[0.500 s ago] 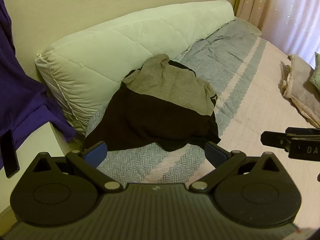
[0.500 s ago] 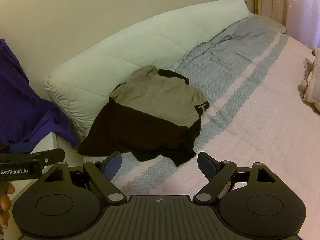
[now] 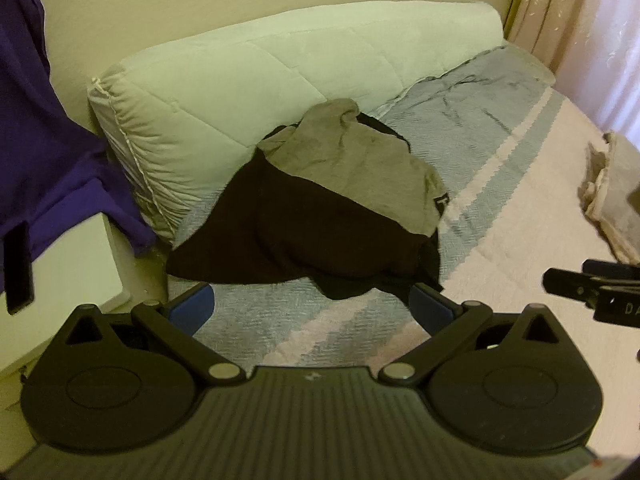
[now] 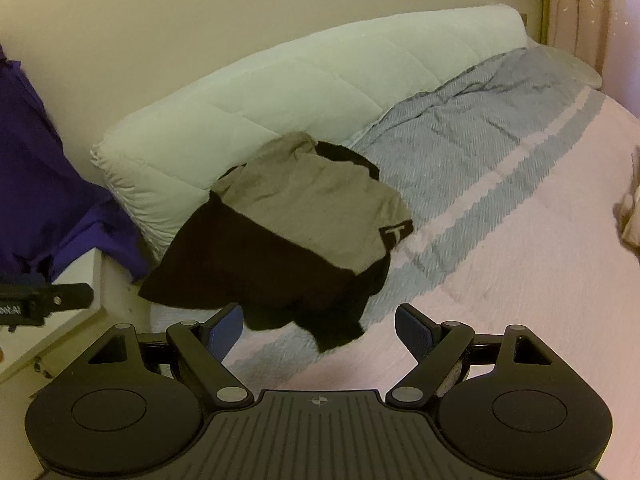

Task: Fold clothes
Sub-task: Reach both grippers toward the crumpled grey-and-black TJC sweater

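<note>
1. Left gripper [image 3: 312, 306]: fingers spread wide with blue pads [image 3: 192, 307], nothing between them; it hung above the bedspread, just short of the near hem of the clothes.
2. Right gripper [image 4: 319, 326]: fingers likewise spread wide and empty, blue pads [image 4: 414, 330] showing; it hung over the bedspread with the dark hem between its tips in view, contact not determinable.
3. Black garment [image 3: 304, 236]: lay crumpled on the bed, its far edge against the quilted cushion, its near hem ragged and loose.
4. Grey garment [image 3: 360, 160]: lay rumpled on top of the black one, towards the cushion; a dark label patch at its right corner.
5. Bedspread [image 4: 500, 248]: pale pink with grey-blue herringbone bands, creased near the cushion.
6. White quilted cushion [image 3: 248, 80]: leaned along the wall behind the clothes.
7. Purple cloth [image 3: 48, 160]: hung at left, over a white side cabinet [image 3: 72, 264].
8. Beige folded cloth [image 3: 612, 196]: at the right edge of the bed, well apart from the pile.
9. Pink curtain [image 3: 580, 20]: top right corner.
</note>
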### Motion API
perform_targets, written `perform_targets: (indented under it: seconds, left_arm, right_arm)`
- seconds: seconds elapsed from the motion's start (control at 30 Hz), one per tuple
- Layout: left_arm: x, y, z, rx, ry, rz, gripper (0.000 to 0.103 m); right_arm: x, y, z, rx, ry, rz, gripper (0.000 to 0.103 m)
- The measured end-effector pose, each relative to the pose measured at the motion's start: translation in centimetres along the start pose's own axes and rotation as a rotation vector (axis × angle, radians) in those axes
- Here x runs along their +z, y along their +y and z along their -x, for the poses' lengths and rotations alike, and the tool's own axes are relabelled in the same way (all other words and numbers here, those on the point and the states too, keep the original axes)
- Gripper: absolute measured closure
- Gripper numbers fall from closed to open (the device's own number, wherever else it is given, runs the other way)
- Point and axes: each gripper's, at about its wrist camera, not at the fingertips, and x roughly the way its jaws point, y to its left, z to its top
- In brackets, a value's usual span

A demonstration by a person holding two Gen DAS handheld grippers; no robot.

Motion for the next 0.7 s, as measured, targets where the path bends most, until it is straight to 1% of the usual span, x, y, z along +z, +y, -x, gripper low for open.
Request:
perform_targets:
  seconds: [0.07, 0.17, 0.23, 0.33, 0.43, 0.47, 0.53, 0.63, 0.67, 0.7]
  left_arm:
    - [0.8, 0.1, -0.8, 0.009, 0.008, -0.006, 0.001]
    - [2.4, 0.6, -2.3, 0.001, 0.006, -0.020, 0.001]
    - [4.0, 1.0, -3.7, -0.004, -0.006, -0.044, 0.001]
    - [6.7, 1.8, -7.0, -0.029, -0.012, -0.082, 0.001]
    - [9.4, 2.7, -11.3, -0.054, -0.022, -0.139, 0.001]
    - [10.4, 2.9, -13.3, -0.063, -0.018, -0.175, 0.001]
    - [11.8, 3.0, -16.4, -0.072, -0.019, -0.249, 0.001]
    - [13.7, 3.3, -21.5, -0.091, -0.042, -0.351, 0.001]
    - [14.4, 3.5, -23.4, -0.106, -0.043, -0.371, 0.002]
    - [15.0, 3.7, -25.2, -0.121, -0.039, -0.388, 0.008]
  right_arm:
    - [0.5, -0.5, -1.0, -0.007, -0.002, 0.008, 0.022]
    - [1.3, -1.3, -2.6, -0.014, -0.002, 0.009, 0.022]
    - [2.0, -1.6, -3.8, -0.014, -0.001, 0.010, 0.022]
    - [3.1, -1.6, -6.1, -0.018, 0.004, 0.027, 0.022]
    - [4.3, -2.1, -9.9, -0.012, 0.031, 0.026, 0.022]
    - [4.7, -2.3, -11.1, -0.029, 0.040, 0.005, 0.022]
    - [5.8, -2.9, -14.3, -0.037, 0.047, 0.010, 0.022]
    - [7.2, -4.0, -19.7, -0.040, 0.049, 0.029, 0.022]
    - [7.6, -4.5, -21.2, -0.033, 0.052, 0.018, 0.022]
    - [8.1, -5.1, -23.2, -0.013, 0.053, -0.009, 0.022]
